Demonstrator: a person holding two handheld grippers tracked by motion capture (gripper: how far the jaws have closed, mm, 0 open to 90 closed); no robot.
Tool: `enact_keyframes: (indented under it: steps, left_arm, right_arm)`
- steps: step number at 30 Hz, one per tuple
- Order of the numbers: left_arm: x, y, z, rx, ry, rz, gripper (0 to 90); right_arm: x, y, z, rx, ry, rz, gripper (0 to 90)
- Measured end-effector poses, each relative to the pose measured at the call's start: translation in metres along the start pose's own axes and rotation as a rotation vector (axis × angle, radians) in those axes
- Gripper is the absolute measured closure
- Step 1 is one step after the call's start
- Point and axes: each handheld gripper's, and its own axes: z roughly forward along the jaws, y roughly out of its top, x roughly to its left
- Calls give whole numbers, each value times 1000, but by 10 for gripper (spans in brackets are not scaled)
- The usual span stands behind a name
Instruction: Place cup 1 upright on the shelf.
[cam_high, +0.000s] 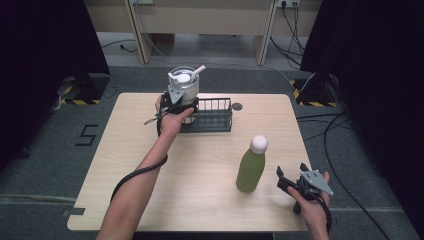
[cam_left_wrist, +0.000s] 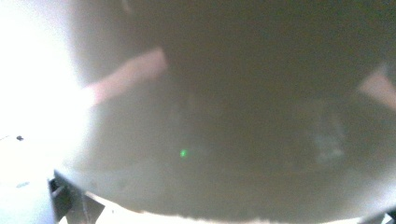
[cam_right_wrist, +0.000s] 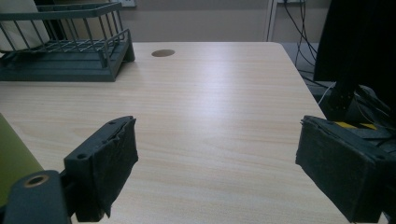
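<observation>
Left tongs (cam_high: 176, 101) grip the white lidded plastic cup (cam_high: 183, 85) in the dark wire rack (cam_high: 216, 116) at the tabletop's (cam_high: 150, 165) far edge; right tongs (cam_right_wrist: 217, 163) spread, near the green bottle (cam_high: 251, 167).

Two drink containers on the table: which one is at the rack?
The pale cup with the straw, at the rack's left end by the left gripper. The green bottle stands alone on the table.

Cup (cam_left_wrist: 224, 116) a close grey blur — left hand-held gripper (cam_high: 176, 101) jaws hidden
</observation>
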Motion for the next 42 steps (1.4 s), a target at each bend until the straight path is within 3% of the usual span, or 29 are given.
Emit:
enact_keyframes:
  steps: [25, 31, 42]
  left_arm:
    - [4, -1, 1, -17, -20, -21, 80]
    - [3, 2, -2, -24, -25, -1, 21]
    - [2, 2, -11, -43, -23, -13, 0]
  right_arm:
    - [2, -1, 1, 5, 9, -4, 125]
    - [2, -1, 1, 7, 12, -13, 124]
    - [3, -1, 1, 7, 11, -19, 123]
